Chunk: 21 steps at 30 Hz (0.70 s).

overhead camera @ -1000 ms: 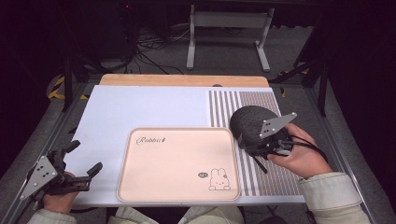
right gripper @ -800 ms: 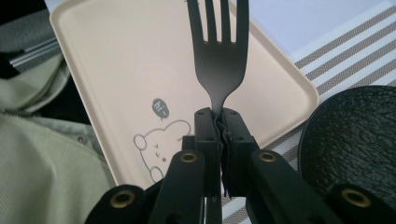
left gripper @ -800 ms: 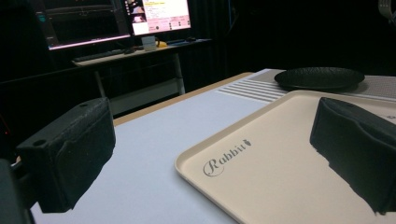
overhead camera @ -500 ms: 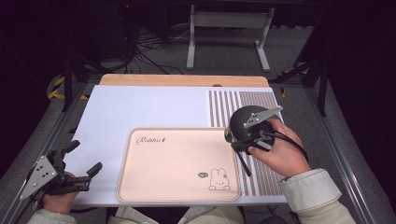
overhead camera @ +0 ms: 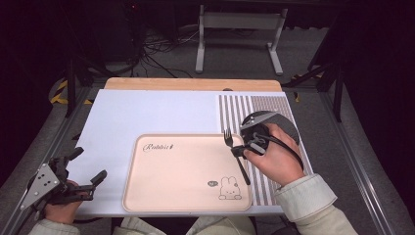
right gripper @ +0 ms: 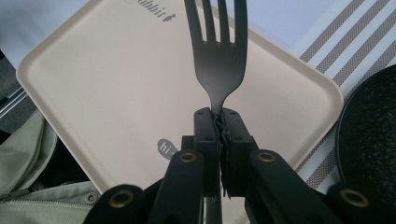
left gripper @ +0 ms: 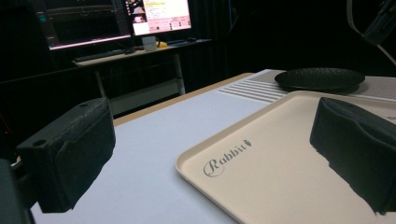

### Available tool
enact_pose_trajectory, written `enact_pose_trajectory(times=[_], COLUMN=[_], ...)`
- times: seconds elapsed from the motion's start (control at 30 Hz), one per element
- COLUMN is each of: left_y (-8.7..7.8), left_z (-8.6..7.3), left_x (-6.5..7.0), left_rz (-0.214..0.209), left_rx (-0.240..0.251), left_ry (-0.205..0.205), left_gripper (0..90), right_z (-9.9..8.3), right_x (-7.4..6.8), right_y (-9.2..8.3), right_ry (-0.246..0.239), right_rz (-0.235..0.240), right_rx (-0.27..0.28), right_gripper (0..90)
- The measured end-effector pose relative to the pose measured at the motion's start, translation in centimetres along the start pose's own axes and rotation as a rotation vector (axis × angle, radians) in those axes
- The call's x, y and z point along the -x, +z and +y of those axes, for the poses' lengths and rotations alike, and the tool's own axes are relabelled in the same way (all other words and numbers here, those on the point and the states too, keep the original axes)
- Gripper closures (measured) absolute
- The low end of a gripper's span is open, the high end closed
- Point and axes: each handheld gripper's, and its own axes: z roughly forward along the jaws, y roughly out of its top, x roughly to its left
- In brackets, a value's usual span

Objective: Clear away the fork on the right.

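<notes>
A person sits at a table [overhead camera: 147, 110] covered by a pale mat, a hand-held gripper in each hand. The right hand-held gripper [overhead camera: 238, 151] pinches a dark fork [overhead camera: 234, 152] at the narrow neck just below the prongs; the jaws are pressed tight on it. The fork hangs above the right edge of a beige tray [overhead camera: 181, 171] printed with a rabbit, prongs pointing away from the person, handle trailing back toward them.

To do this step well, the fork probably should go down flat inside the tray's rim, well clear of the raised edge, before the jaws let go.

A dark round plate [overhead camera: 281, 125] sits just beside the tray on a striped mat [overhead camera: 235, 110], partly under the right hand. The left hand-held gripper [overhead camera: 83, 176] rests at the table's near left corner with jaws spread and empty, well apart from the fork. Nothing lies on the tray in the way.
</notes>
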Motion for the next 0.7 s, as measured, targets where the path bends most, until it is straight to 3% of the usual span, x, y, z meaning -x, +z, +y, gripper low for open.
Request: enact_pose_trajectory(times=[0.43,0.7], left_y=[0.0,0.0], left_z=[0.0,0.0], left_x=[0.0,0.0], left_rz=[0.0,-0.001], left_rx=[-0.001,0.0], left_ry=[0.002,0.004], left_gripper=[0.8,0.8], right_z=[1.0,1.3], right_x=[0.1,0.4], right_y=[2.2,3.7], right_ry=[0.154,0.169], right_rz=[-0.031,-0.027], right_rx=[-0.046,-0.074], right_gripper=[87.5,87.5])
